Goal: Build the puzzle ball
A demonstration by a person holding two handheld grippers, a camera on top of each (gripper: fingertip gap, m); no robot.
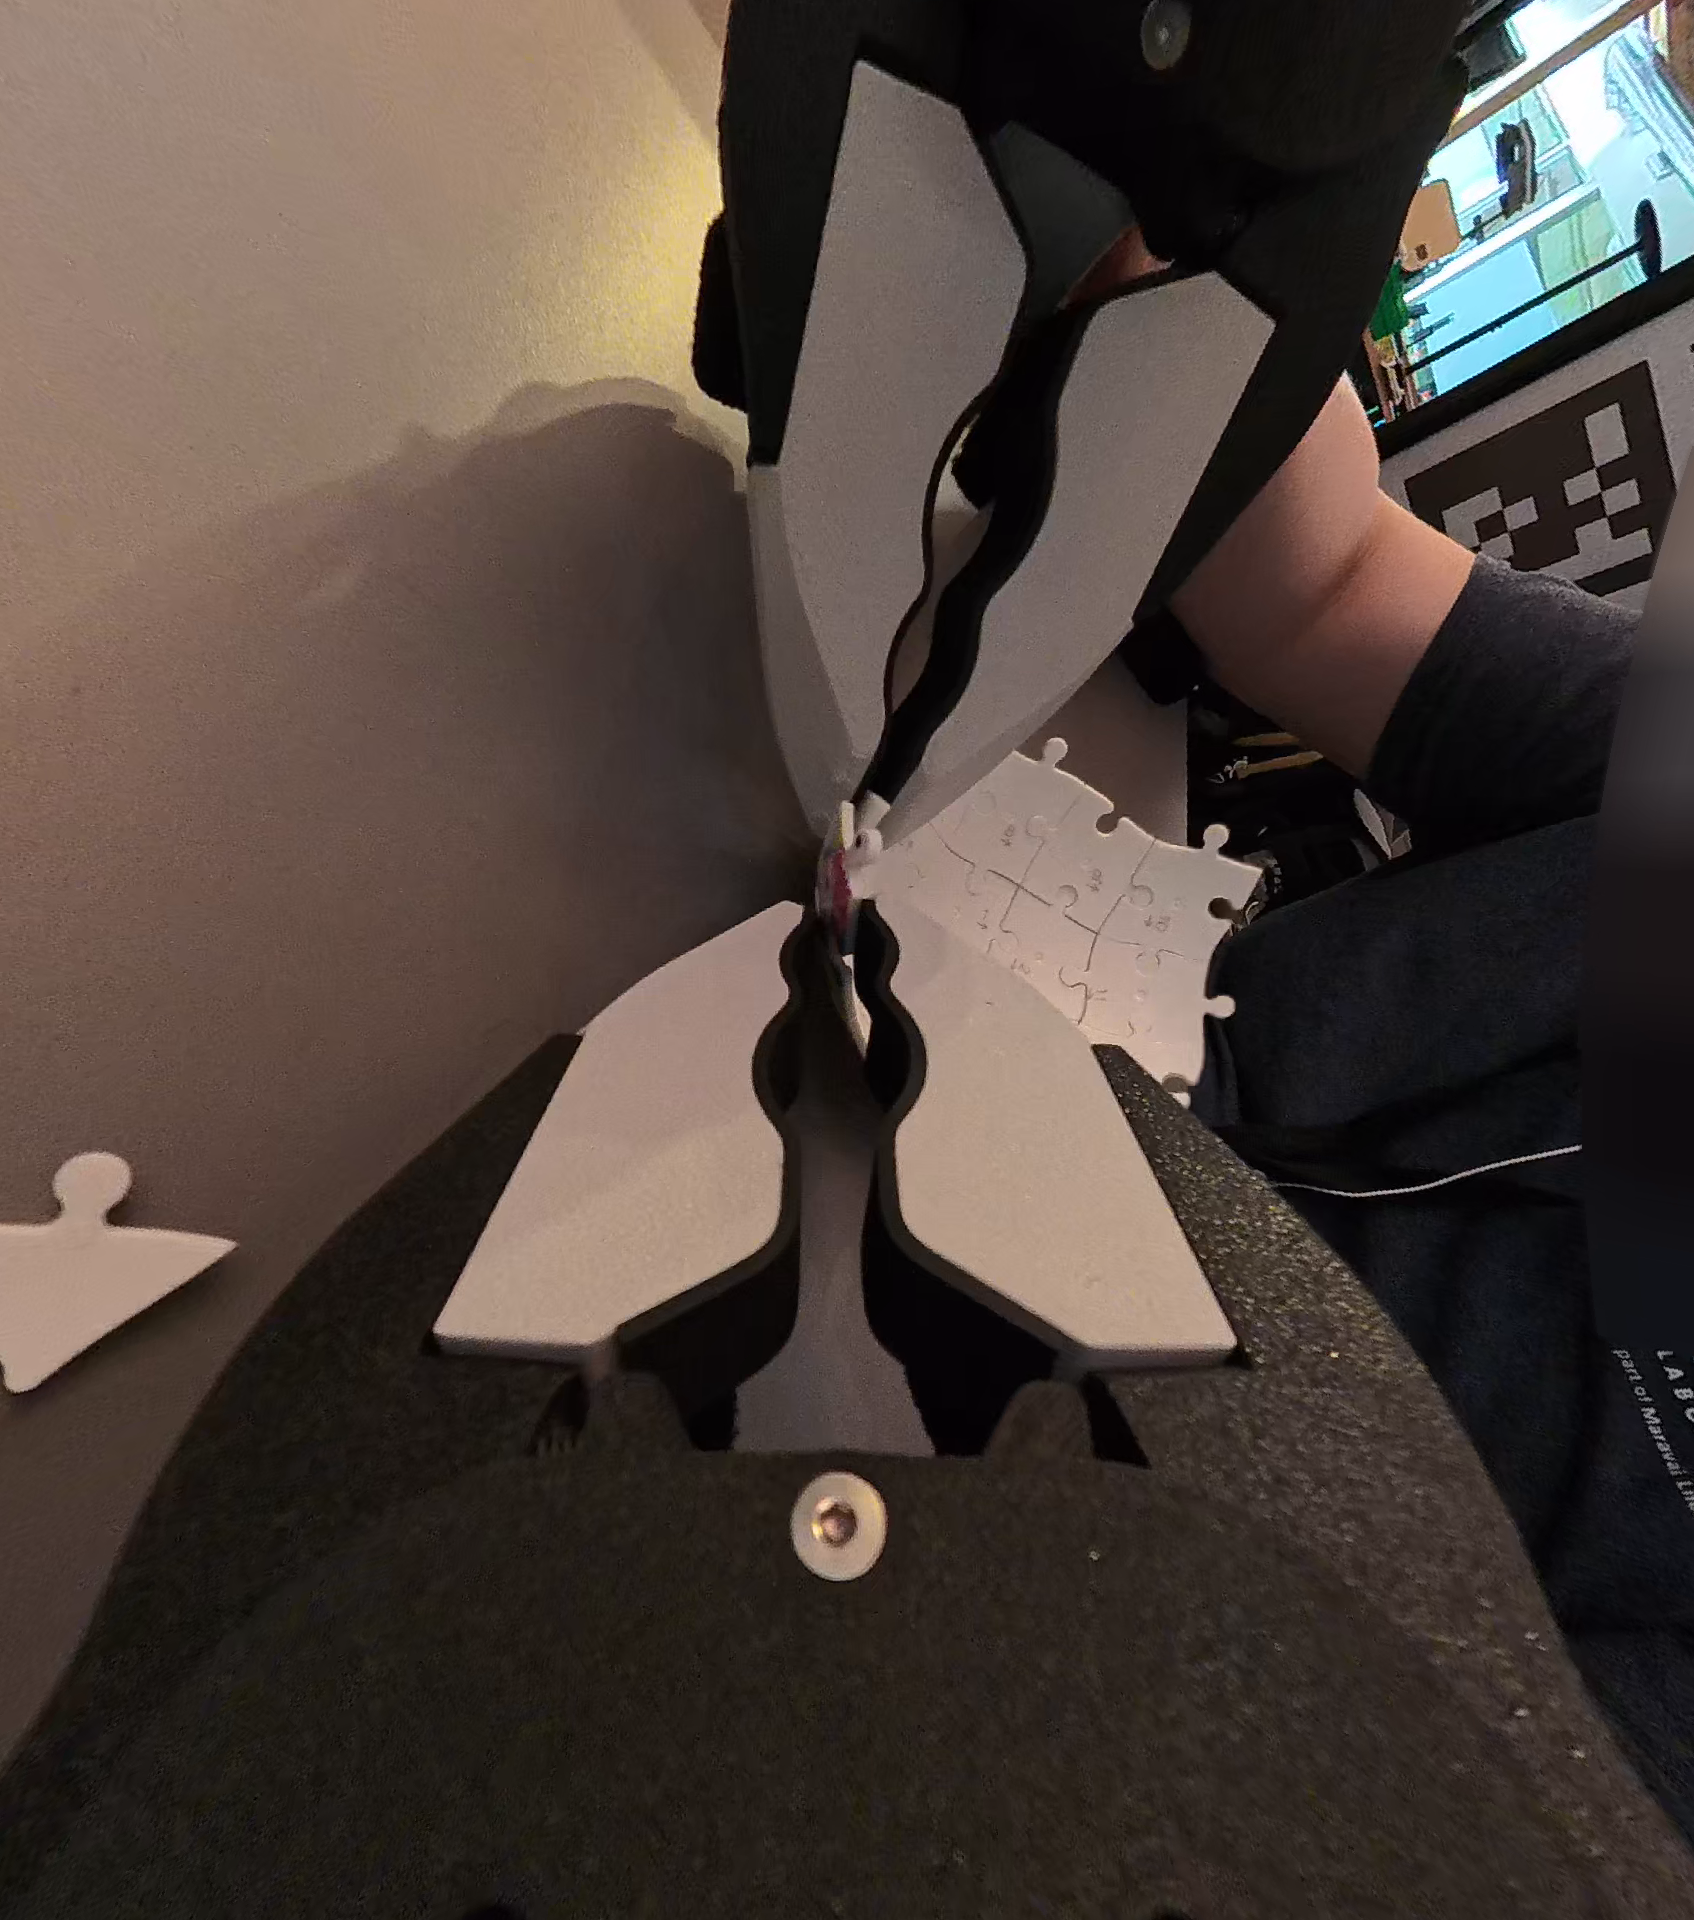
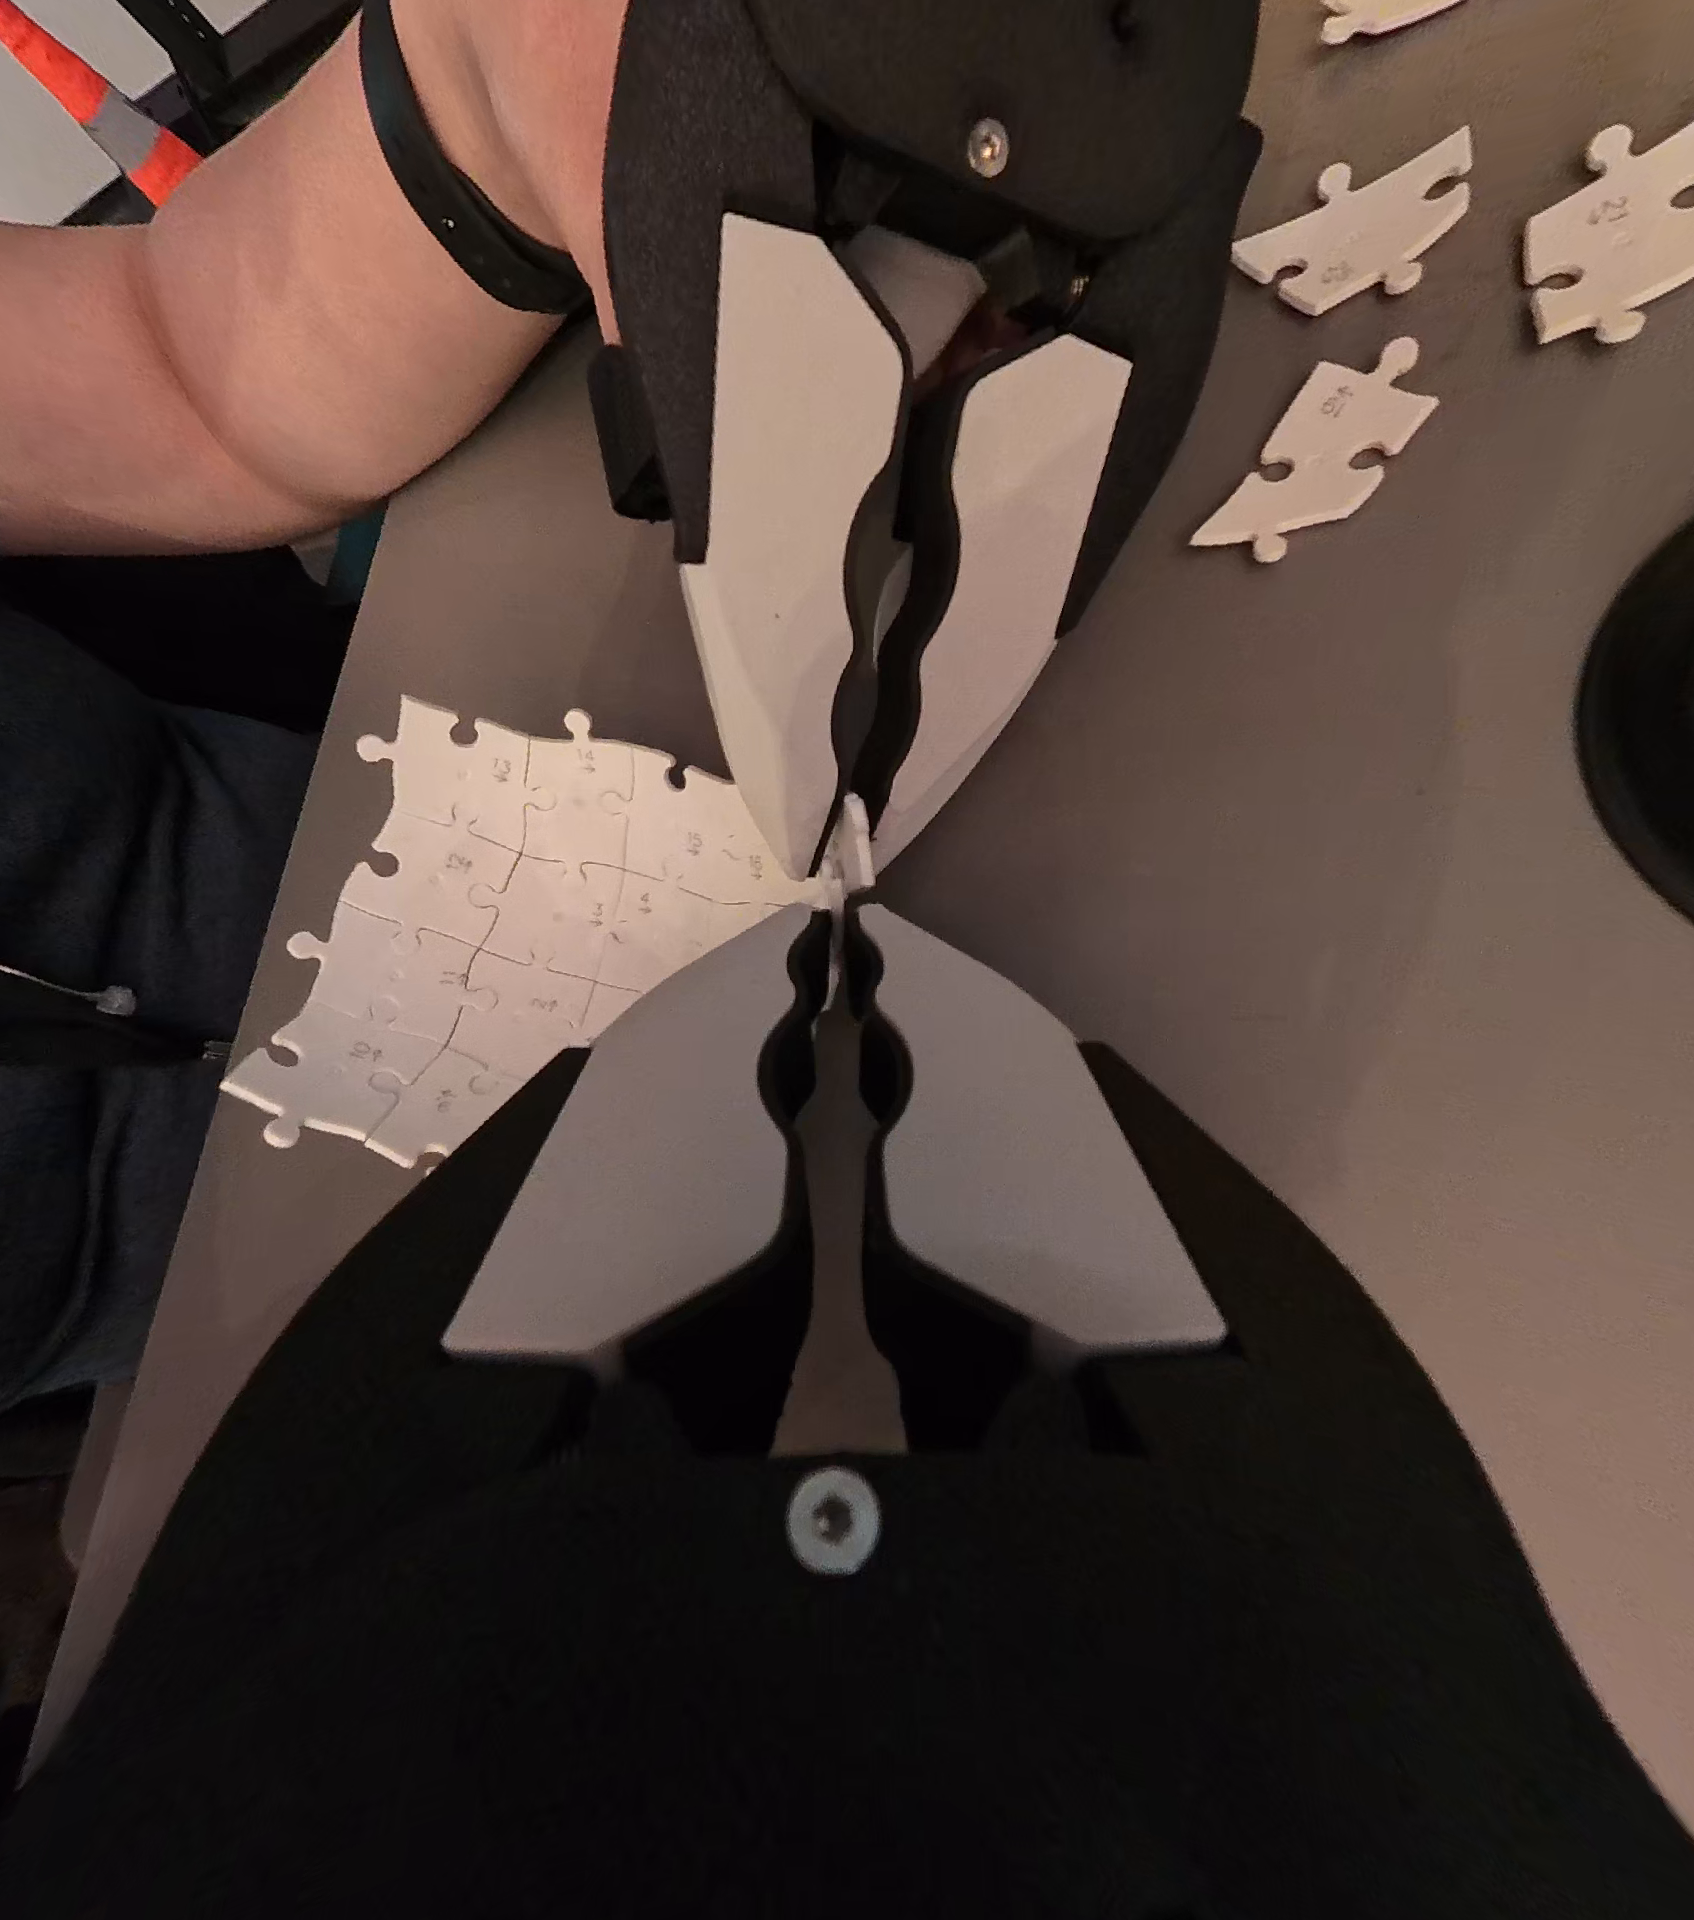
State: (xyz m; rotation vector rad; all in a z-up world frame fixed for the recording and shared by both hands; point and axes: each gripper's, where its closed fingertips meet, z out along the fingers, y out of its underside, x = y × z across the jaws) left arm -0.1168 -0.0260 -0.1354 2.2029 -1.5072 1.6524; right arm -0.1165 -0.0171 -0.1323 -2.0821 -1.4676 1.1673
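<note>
Both grippers meet tip to tip above the table (image 2: 1238, 935). The left gripper (image 1: 838, 940) and right gripper (image 2: 838, 935) each clench the joined puzzle sheet (image 2: 510, 914), which overhangs the table's near edge. Loose pieces (image 2: 1321, 457) lie toward the far side, leaving bare surface between.

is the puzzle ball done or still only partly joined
Partly joined: the puzzle section is a curved open sheet, pinched by the left gripper and right gripper; loose pieces lie on the table.
</note>
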